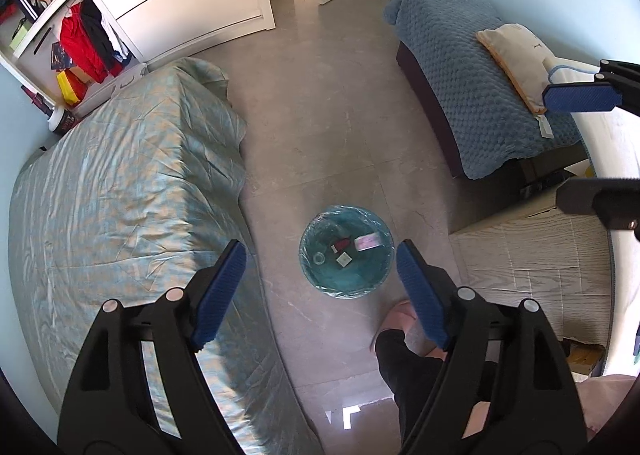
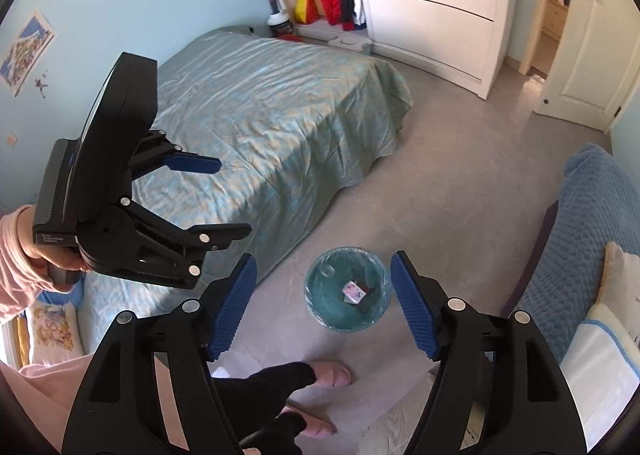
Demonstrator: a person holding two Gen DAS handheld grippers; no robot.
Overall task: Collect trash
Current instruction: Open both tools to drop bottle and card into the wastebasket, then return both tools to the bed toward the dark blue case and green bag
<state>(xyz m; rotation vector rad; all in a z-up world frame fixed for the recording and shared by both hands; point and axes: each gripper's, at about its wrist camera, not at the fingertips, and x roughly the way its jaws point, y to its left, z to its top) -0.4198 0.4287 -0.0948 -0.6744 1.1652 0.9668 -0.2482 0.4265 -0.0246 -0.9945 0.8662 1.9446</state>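
A round trash bin (image 1: 310,275) lined with a teal plastic bag stands on the grey floor; it also shows in the right wrist view (image 2: 320,311). Inside lie a small pink-and-white carton (image 1: 368,242), a red item (image 1: 342,243), a small white square packet (image 1: 344,261) and a clear cup (image 1: 319,258). The carton shows in the right wrist view (image 2: 355,291) too. My left gripper (image 1: 320,291) is open and empty, held high above the bin. My right gripper (image 2: 323,303) is open and empty, also above the bin. The left gripper (image 2: 234,197) shows at the left of the right wrist view.
A bed with a green cover (image 1: 132,191) lies left of the bin. A blue-blanketed couch (image 1: 460,95) with a pillow (image 1: 516,59) is at the right. A wooden board (image 1: 532,255) lies right of the bin. A white wardrobe (image 2: 432,15) and open door (image 2: 580,55) stand behind. My slippered feet (image 2: 328,373) are near.
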